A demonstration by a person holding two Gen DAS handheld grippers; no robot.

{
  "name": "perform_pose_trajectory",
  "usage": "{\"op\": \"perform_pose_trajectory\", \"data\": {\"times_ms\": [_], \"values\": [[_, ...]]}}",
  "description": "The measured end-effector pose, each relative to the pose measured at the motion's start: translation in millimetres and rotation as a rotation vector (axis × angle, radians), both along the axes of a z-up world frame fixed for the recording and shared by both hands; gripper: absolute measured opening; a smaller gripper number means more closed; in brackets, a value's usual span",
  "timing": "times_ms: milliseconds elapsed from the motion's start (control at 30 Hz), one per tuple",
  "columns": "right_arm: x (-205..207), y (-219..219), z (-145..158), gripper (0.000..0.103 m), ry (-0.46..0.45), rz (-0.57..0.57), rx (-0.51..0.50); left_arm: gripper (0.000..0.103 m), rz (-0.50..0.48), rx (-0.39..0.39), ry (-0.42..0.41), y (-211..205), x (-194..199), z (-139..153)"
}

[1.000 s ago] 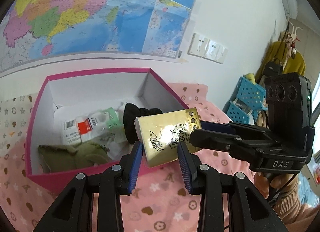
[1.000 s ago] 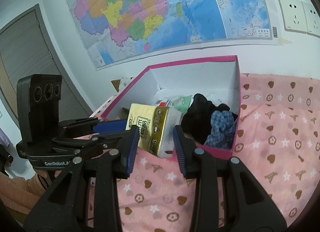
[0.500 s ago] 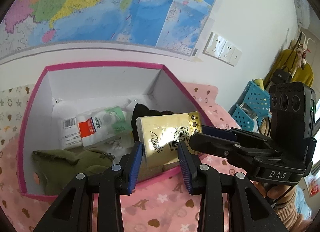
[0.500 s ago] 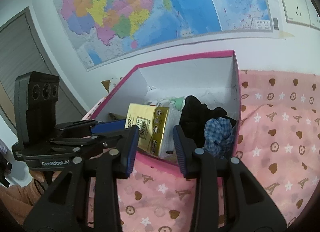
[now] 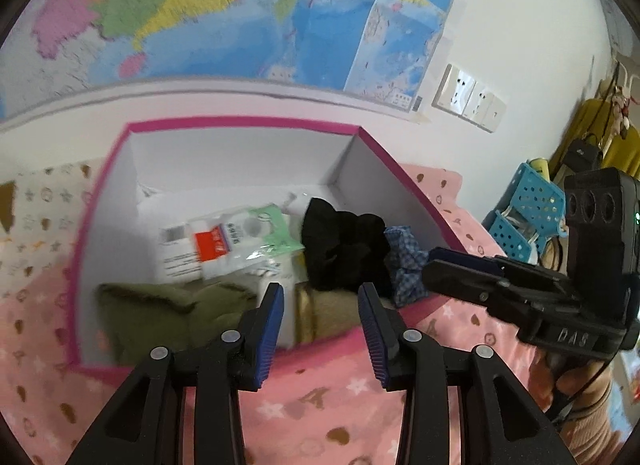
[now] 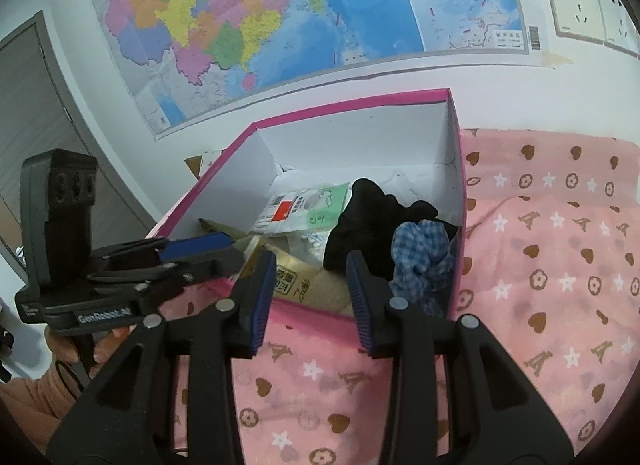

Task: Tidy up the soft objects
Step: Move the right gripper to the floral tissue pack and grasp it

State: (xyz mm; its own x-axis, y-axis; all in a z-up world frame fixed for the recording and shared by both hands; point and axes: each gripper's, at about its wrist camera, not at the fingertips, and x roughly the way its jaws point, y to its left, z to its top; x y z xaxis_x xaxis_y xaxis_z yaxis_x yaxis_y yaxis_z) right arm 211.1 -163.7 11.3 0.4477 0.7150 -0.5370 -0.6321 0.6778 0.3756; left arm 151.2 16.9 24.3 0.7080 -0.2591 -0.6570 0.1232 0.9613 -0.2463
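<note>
Box: the pink-rimmed cardboard box with white inner walls (image 6: 454, 137) sits on the pink patterned cloth (image 6: 560, 265) by the wall, and it holds all the soft things.
Tissue pack: the gold-yellow plastic-wrapped tissue pack (image 6: 308, 285) lies inside against the near wall, between the olive-green fabric bundle (image 5: 160, 305) and the black crumpled cloth (image 5: 344, 249). It looks free of both grippers.
Left gripper: the left gripper (image 5: 320, 305) hovers at the near rim with jaws wide apart and nothing between them.
Right gripper: the right gripper (image 6: 310, 289) sits just over the same rim, jaws equally wide and empty.
Handling: the pack is likely light and squashy with a slick film, so a grip across its short sides should hold better than pinching a corner.
Textures: the blue-and-white checked cloth scrunchie (image 6: 420, 249) is puffy and gathered; the black cloth is limp; the clear packet with red and green print (image 6: 304, 209) is flat and crinkly.
Doubt: the left view is blurred, so whether the pack lies flat or leans I cannot quite say.
</note>
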Motion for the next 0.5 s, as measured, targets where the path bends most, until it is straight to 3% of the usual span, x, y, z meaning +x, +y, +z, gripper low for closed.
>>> {"op": "perform_pose_trajectory", "data": {"times_ms": [133, 233, 500], "values": [[-19, -2, 5, 0.040, -0.025, 0.028, 0.006, 0.047, 0.012, 0.044, -0.055, 13, -36, 6], [-32, 0, 7, 0.041, -0.034, 0.060, 0.014, 0.048, 0.023, 0.036, -0.075, 24, -62, 8], [-68, 28, -4, 0.042, 0.007, 0.244, 0.030, 0.049, 0.100, 0.013, -0.022, 58, -114, -11]]}}
